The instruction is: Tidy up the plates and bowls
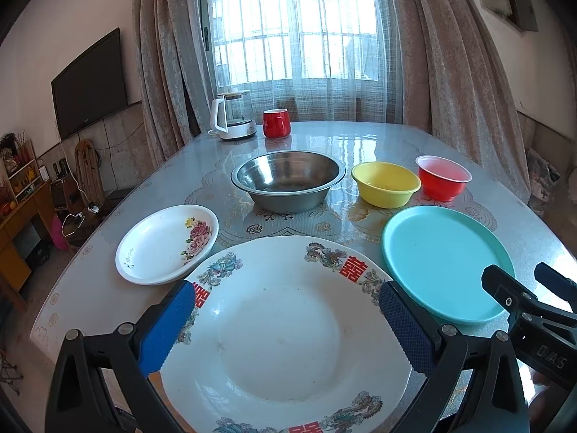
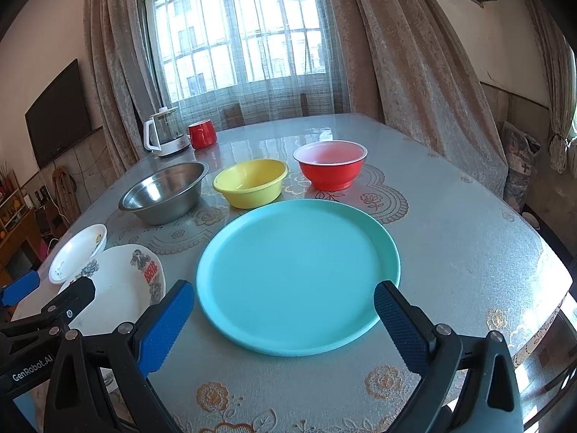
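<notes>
- Currently, the left gripper (image 1: 285, 319) hovers wide open above the large white plate (image 1: 285, 328), holding nothing; its blue pads (image 1: 167, 328) straddle the plate's width.
- The right gripper (image 2: 285, 319) is likewise spread wide and empty, over the near edge of the teal plate (image 2: 297, 274).
- Both plates lie flat on the table (image 2: 468, 252), side by side; a small flowered plate (image 1: 167, 243) sits left of the large one.
- Beyond stand three bowls in a row: steel bowl (image 1: 286, 180), yellow bowl (image 1: 385, 184), red bowl (image 1: 443, 177).
- Handling judgement: the white plates look ceramic, so stiff, slippery and breakable; the teal plate looks like light plastic. Pinch each at its raised rim, nearest edge first.
</notes>
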